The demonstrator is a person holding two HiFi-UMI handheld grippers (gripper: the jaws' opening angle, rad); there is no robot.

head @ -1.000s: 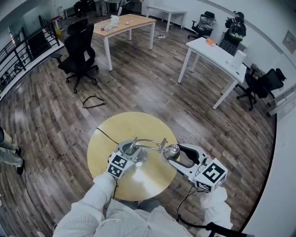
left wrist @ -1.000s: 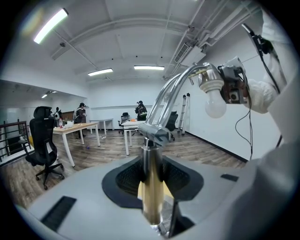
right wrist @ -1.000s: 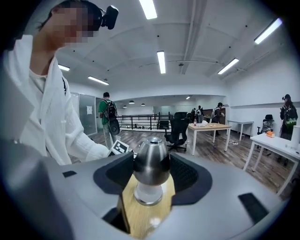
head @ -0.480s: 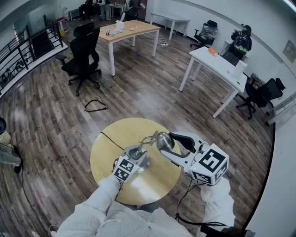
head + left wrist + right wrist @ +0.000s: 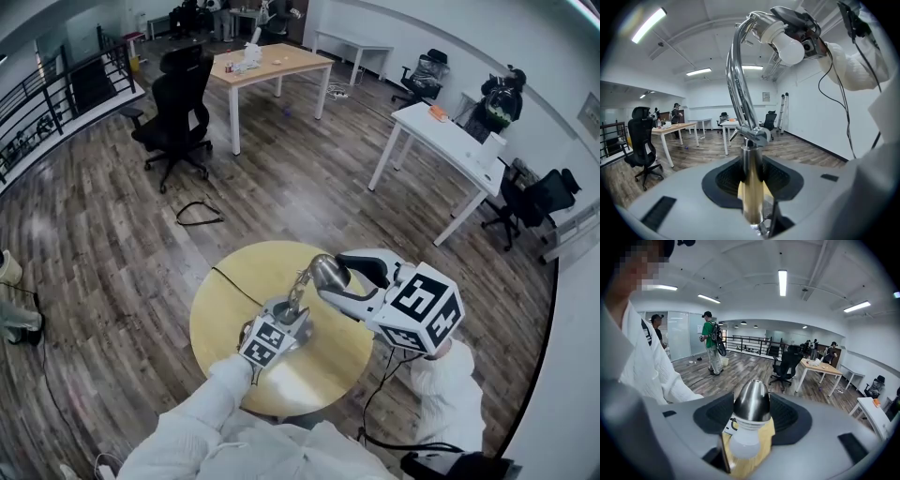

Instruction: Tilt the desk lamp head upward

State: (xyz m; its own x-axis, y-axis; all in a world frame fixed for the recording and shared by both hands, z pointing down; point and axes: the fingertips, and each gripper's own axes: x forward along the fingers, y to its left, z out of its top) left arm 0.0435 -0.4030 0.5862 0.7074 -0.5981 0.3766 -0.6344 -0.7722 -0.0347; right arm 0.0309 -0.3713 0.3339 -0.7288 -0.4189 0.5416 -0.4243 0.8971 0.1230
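1. Clamping the post [image 5: 751, 164] of the lamp [image 5: 739, 70], the left gripper [image 5: 751, 194] has its jaws closed on the chrome low down, near the base.
2. The right gripper [image 5: 751, 425] has its jaws pressed on both sides of the head [image 5: 752, 403], with the bulb [image 5: 743, 446] nearest the camera.
3. From the head view, the lamp stands about mid-tabletop [image 5: 230, 309]. Its curved arm [image 5: 300, 284] rises to the head, which sits over the far-right part of the top.
4. The right gripper's marker cube overhangs the right rim.
5. Bare top lies to the left and toward the person.
6. A cable [image 5: 230, 281] crosses the far-left rim toward the base.
7. Floor [image 5: 112, 234] lies open all round, with the chair [image 5: 178, 98] and desks [image 5: 441, 127] well apart.
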